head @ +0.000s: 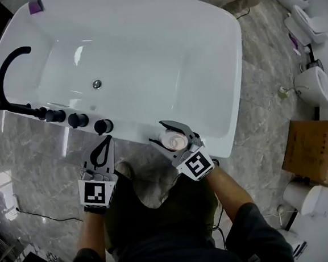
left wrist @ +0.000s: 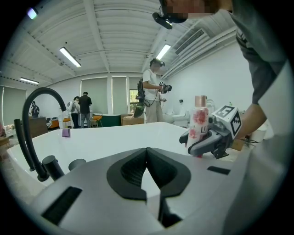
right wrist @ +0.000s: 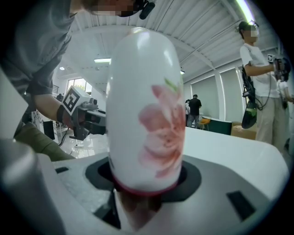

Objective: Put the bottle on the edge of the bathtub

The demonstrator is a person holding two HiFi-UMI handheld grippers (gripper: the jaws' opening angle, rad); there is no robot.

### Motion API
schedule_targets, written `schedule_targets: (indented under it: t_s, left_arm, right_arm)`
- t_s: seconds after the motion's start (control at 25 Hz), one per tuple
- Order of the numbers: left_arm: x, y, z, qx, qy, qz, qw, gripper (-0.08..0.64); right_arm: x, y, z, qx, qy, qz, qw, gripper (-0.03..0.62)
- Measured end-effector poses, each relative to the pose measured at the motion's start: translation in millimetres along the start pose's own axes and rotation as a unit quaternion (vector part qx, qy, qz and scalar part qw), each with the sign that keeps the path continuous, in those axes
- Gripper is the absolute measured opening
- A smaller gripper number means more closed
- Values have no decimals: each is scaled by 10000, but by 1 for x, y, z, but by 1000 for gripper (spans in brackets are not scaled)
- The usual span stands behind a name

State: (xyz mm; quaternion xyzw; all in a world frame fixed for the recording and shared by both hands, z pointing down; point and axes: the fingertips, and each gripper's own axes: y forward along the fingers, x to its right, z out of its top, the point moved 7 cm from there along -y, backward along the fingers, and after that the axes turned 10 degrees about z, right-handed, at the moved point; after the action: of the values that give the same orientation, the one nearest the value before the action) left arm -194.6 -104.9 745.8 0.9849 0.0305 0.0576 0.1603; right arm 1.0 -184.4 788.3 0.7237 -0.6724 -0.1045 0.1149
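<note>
A white bottle (head: pixel 171 139) with a pink flower print and a pink cap stands upright between the jaws of my right gripper (head: pixel 158 132), which is shut on its lower part. It is held over the near rim of the white bathtub (head: pixel 221 134); whether its base touches the rim I cannot tell. In the right gripper view the bottle (right wrist: pixel 147 114) fills the middle. From the left gripper view the bottle (left wrist: pixel 200 124) and right gripper (left wrist: pixel 209 137) show at the right. My left gripper (head: pixel 108 140) is shut and holds nothing, just short of the rim, left of the bottle.
A black curved faucet (head: pixel 10 72) and black knobs (head: pixel 77 120) line the tub's left end. A purple item (head: pixel 36 6) sits on the far rim. A cardboard box (head: pixel 314 148) and toilets (head: pixel 313 80) stand on the floor at the right. People (left wrist: pixel 154 92) stand beyond the tub.
</note>
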Motion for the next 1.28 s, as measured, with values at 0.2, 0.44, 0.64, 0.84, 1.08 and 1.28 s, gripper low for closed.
schedule_targets:
  t_s: [0.2,0.44,0.64,0.84,1.08,1.28]
  left_arm:
    - [2,3,-6,-57,-17,-17,10000,2]
    - [5,3,-7,-97,-6,-56,9999,2]
    - [4,1,-4,-150,-42,-68,9999,2]
    - [0,-6,3,-179,-56,-49,9998,2]
    - [2,-12,30,-146,-61,-124,9998,2]
    - [4,-19,67,-93,-37,-261,9996,2]
  right_arm:
    - [0,0,-2,-7,85,52,9999,238]
    - [-1,1,-4,98,298,120,9994,252]
    - [-4,0,-8,1,377,159,9992,305]
    - [-5,-15,-3,-64,410,-158,9990,314]
    - [-10,-44,7,-254,571,-487,9969,314]
    - [-20,-73,33,-392,748,-801,9932,314]
